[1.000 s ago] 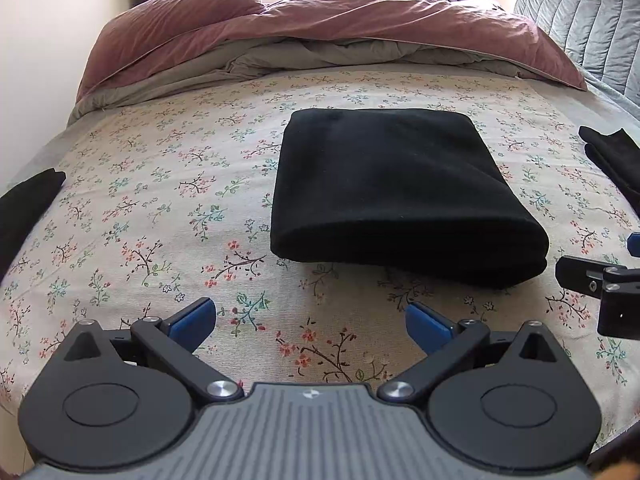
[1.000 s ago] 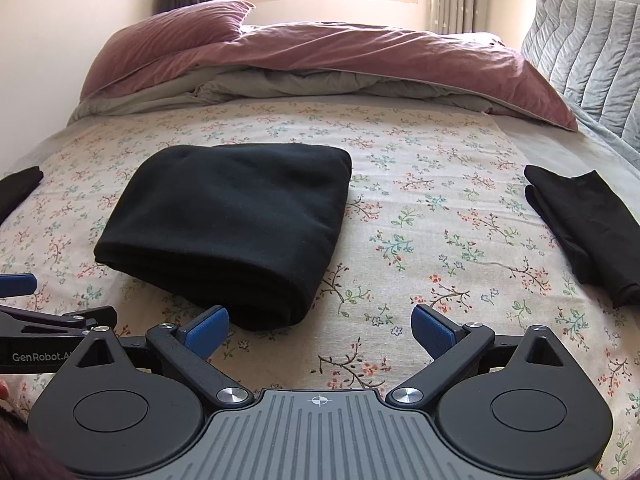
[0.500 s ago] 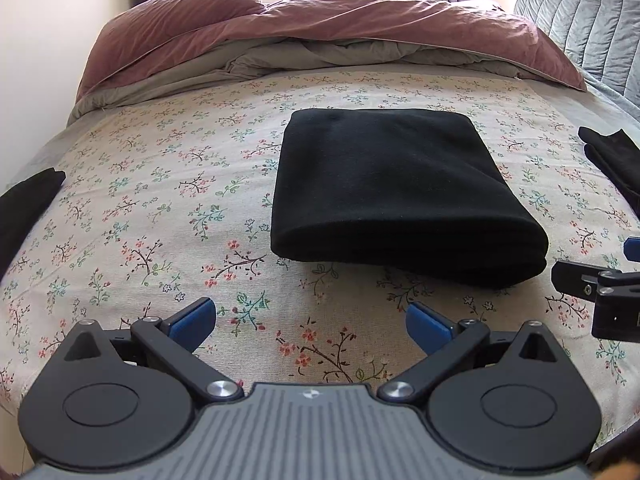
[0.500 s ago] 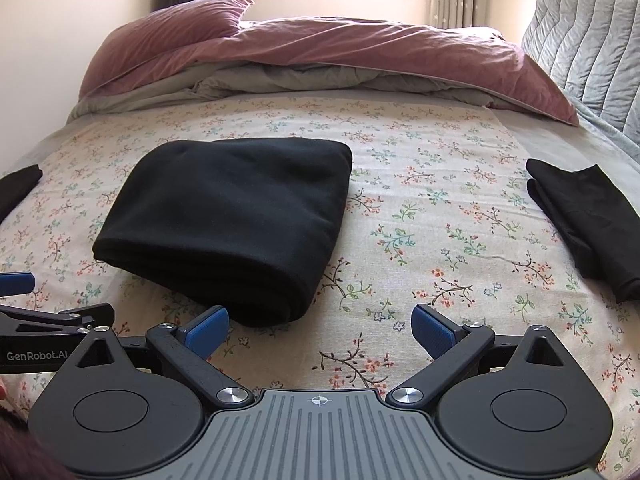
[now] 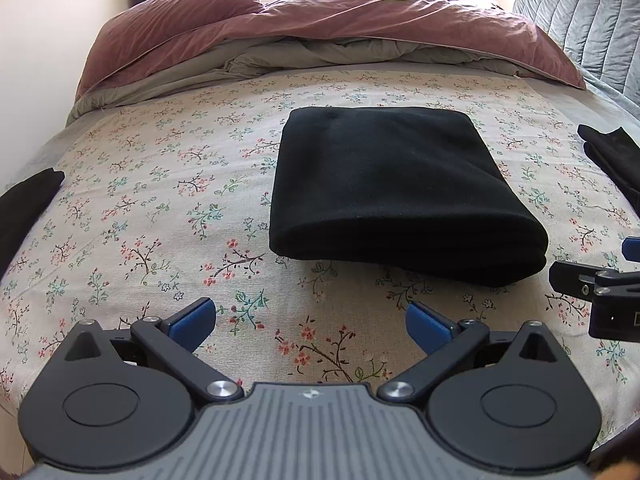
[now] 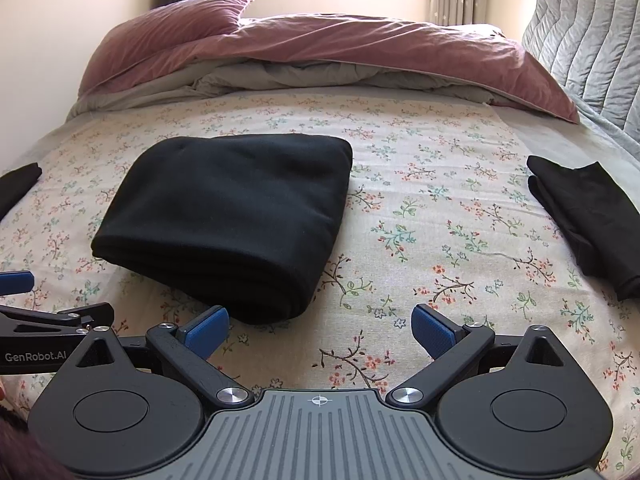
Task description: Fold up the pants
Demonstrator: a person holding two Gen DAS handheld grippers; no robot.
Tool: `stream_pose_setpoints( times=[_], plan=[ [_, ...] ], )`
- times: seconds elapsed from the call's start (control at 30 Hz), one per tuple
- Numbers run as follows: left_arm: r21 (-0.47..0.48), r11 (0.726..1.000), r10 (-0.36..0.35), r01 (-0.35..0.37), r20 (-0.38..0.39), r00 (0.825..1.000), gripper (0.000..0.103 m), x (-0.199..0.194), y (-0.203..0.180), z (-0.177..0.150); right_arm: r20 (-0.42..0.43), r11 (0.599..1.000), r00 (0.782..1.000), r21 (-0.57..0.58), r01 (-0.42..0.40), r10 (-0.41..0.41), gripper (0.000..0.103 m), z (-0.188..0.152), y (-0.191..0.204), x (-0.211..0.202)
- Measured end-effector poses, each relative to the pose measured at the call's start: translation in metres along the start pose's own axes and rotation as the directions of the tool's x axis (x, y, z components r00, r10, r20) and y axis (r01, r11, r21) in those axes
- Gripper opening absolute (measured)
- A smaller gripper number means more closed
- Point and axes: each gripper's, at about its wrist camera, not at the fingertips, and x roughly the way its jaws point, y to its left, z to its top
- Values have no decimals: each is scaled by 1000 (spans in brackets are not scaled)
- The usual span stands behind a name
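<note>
Both the left gripper (image 5: 311, 323) and right gripper (image 6: 320, 330) stay spread, folded pants (image 5: 394, 188) unmoved.

Bed with a cream floral-print sheet (image 6: 420, 216), sprigs in red and green, a plain grey border showing along its right edge. At the head edge: a dusty-pink velvet duvet with grey lining (image 6: 360, 52), bunched across the full width, and a matching dusty-pink pillow (image 6: 180, 16) in the left head corner. Centre of the sheet: a black fleece-like pair of pants folded into a thick rectangular bundle (image 6: 232, 216), layers stacked at the near side. Right edge: a thinner folded black garment (image 6: 588, 216), lying flat. Left edge: another folded black cloth (image 5: 24, 204), partly out of frame.
</note>
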Motion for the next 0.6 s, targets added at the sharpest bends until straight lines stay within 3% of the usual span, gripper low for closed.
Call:
stream_pose_setpoints(
  times=[0.6],
  plan=[
    [6,999,-36,36,-15,999,103,5,1,-3,-14,1000,1000,-7,-4,4,99,-2,2,7]
  ],
)
